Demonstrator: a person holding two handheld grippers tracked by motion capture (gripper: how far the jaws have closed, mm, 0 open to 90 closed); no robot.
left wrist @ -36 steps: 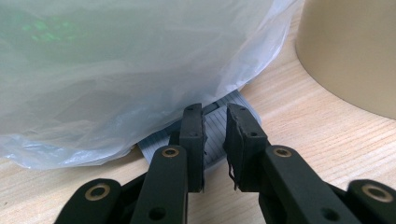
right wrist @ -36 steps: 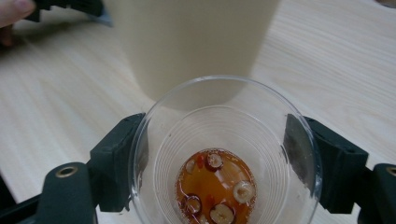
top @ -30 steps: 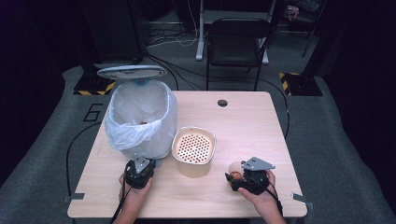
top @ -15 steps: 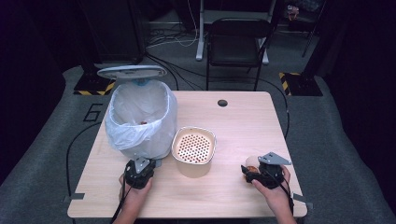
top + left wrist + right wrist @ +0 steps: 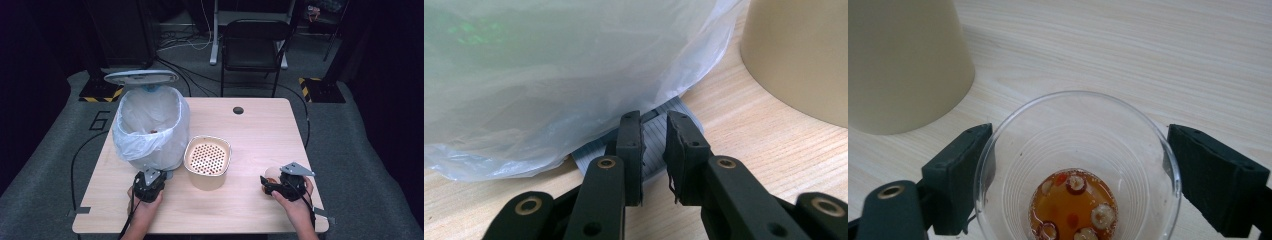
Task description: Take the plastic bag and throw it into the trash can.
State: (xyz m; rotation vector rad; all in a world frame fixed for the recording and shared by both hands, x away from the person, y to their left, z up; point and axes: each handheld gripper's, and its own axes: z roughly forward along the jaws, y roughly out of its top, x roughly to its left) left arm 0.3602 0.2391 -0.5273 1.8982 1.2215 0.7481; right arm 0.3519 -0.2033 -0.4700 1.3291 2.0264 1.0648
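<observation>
- The right tool (image 5: 267,184) sits at the 4 o'clock corner of the bench (image 5: 260,135), its jaws set either side of a clear plastic cup (image 5: 1077,170); they have just been opening, and the right jaw stands off the rim, so the cup seems released rather than gripped.
- The cup stands upright, probably to keep its amber liquid and fruit slices (image 5: 1073,205) from spilling.
- The left tool (image 5: 654,150) is pressed nearly together at 7 o'clock, over the grey pedal (image 5: 659,137) of the bag-lined bin (image 5: 150,125), apparently holding the lid (image 5: 141,77) up.
- A perforated beige strainer tub (image 5: 207,161) waits between them.
</observation>
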